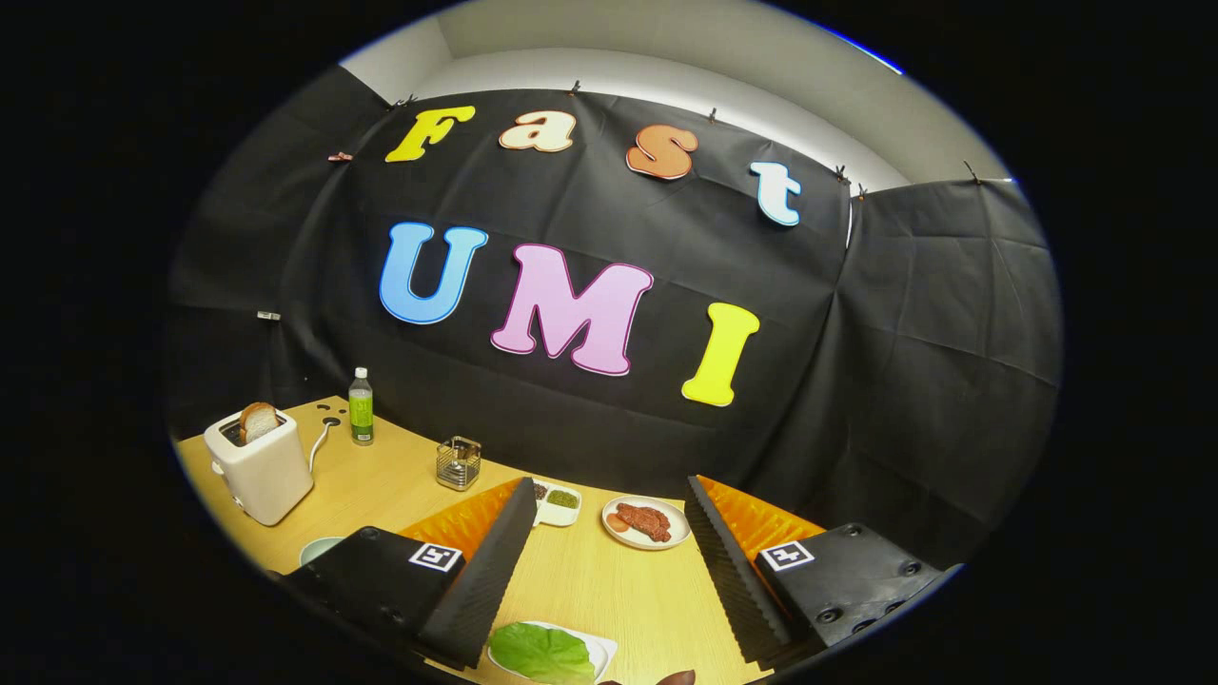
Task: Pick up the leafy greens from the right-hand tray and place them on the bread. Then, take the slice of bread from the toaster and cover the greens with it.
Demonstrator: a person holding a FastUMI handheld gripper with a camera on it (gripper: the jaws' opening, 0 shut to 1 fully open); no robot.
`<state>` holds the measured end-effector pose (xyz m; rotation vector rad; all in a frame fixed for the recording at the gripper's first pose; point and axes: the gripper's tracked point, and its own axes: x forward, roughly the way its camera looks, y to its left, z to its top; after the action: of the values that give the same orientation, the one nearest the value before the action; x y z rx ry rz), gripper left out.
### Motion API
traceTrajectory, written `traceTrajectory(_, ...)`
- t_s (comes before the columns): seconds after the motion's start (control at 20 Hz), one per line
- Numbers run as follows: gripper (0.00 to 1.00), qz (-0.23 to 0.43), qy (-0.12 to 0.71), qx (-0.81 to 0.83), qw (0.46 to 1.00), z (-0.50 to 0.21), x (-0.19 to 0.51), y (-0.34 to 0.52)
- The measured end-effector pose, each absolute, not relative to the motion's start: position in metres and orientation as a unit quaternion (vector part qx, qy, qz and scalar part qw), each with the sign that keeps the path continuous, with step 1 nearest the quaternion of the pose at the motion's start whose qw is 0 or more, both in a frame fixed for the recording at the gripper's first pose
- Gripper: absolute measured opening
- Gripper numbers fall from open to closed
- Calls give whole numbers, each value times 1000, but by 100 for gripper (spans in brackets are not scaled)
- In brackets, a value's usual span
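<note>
1. One gripper [609, 561] in my hand, its two fingers spread wide with nothing between them but bare table [618, 590].
2. One leaf of greens [540, 653] lies on a white tray [601, 651] low between my fingers, nearer the left one. It looks thin and limp, so I judge a pinch could catch only an edge and let it slip, or drag the tray along with it.
3. One toaster [262, 466] stands well off beyond my left finger, with one bread slice [257, 420] poking out of its slot. A careless pull could tip the light toaster or tug its cord.
4. One plate of browned meat [646, 522] sits ahead between the fingertips; I cannot tell whether bread lies under it, so I may set the greens down in the wrong place.
5. One green bottle [361, 407], one wire basket [459, 462], one small two-part dish [558, 502] and one bowl rim [319, 549] could all be knocked on my way to the toaster.
</note>
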<state>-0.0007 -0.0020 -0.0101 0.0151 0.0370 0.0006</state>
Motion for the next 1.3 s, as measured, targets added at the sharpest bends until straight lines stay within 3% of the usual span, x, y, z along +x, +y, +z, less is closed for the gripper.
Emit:
traceTrajectory(0.4, 97, 17, 24, 10, 1000, -15, 2, -2)
traceTrajectory(0.65, 97, 68, 72, 29, 995, -41, 2, 3)
traceTrajectory(1.1, 97, 243, 243, -26, 939, -171, -25, 39)
traceTrajectory(1.3, 95, 286, 303, -46, 908, -233, -43, 52)
